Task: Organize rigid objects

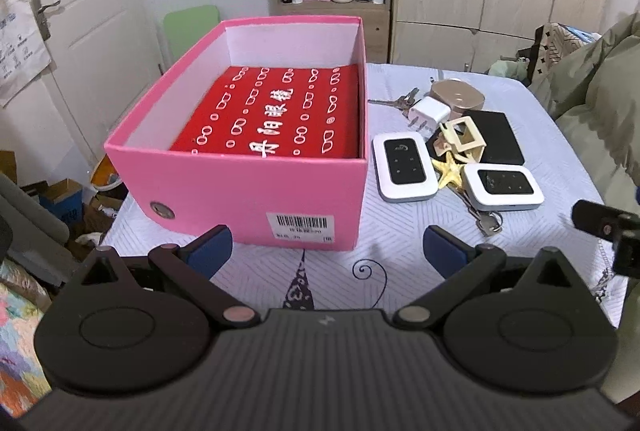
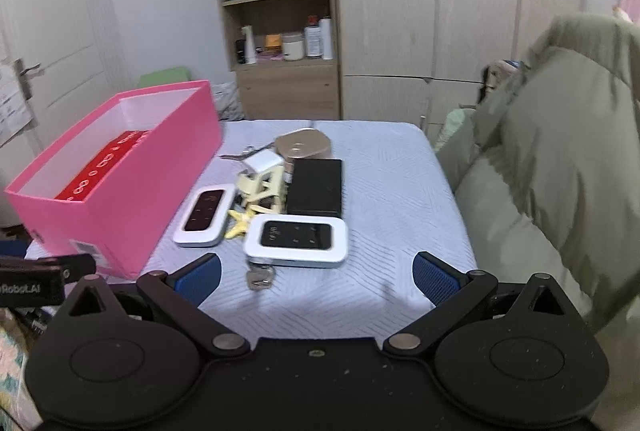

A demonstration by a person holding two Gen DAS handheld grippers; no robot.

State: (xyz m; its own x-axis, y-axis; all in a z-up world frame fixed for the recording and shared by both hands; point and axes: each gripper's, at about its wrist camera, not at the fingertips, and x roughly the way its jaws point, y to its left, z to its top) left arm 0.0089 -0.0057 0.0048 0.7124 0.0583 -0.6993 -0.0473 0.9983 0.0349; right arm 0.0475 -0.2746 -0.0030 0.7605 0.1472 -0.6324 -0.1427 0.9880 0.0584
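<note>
With both the left hand-held gripper and right hand-held gripper spread empty, we should close the right squarely across the white device just ahead, then lift it clear into the pink box.

A table in a pale patterned cloth carries a pink box beside a cluster of small gadgets.

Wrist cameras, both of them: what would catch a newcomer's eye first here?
The open bright pink cardboard box dominates the left of the pale patterned tablecloth, with a flat red box printed with white glasses lying inside it. Right of it sits a cluster of small items, most noticeably two white pocket routers with black faces and a flat black rectangular case.
</note>
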